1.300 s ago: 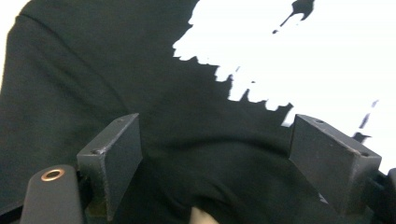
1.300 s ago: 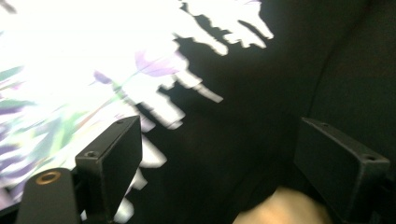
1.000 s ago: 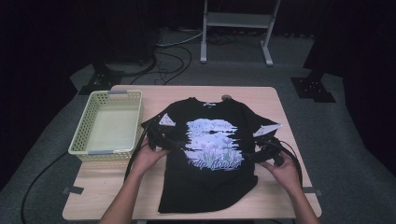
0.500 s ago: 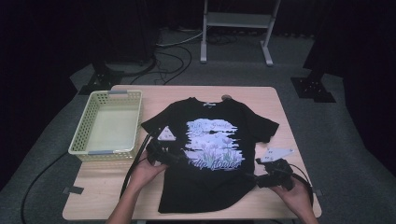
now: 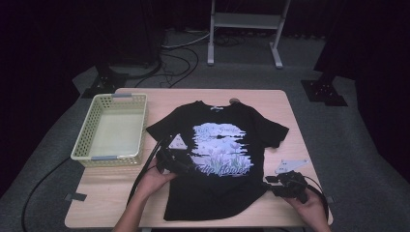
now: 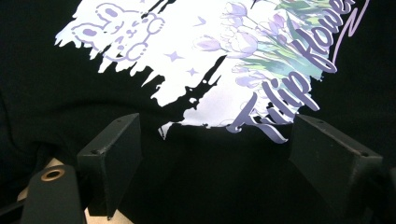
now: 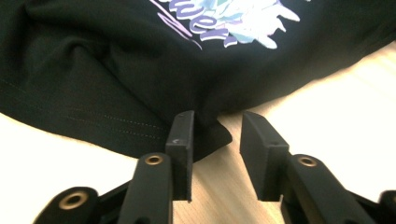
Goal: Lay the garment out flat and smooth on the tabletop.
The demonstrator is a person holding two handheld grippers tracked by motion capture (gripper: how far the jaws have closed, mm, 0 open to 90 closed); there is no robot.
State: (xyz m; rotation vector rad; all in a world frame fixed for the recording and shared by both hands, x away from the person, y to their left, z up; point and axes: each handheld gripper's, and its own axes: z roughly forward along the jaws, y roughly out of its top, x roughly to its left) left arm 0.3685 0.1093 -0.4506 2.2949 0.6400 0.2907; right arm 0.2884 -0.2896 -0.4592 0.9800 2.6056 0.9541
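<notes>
A black T-shirt [image 5: 217, 193] with a pale tulip print [image 5: 220, 145] lies flat, front up, on the wooden table [image 5: 109, 193]. My left gripper [image 5: 183, 166] is over the shirt's left side. In the left gripper view it [image 6: 215, 144] stands wide open just above the cloth [image 6: 210, 191], at the lower edge of the print [image 6: 196, 56]. My right gripper [image 5: 271, 184] is at the shirt's lower right edge. In the right gripper view it [image 7: 217, 140] is open, with a corner of the hem [image 7: 212, 135] lying between its jaws, which do not pinch it.
A pale yellow plastic basket [image 5: 87, 130] stands on the table's left side, close to the shirt's left sleeve. Bare wood [image 7: 327, 102] lies right of the shirt. Cables and a metal stand [image 5: 244, 19] are on the floor beyond the table.
Both grippers have moved toward the near edge of the table. The right one came off the shirt's right side and now sits at the hem corner.
</notes>
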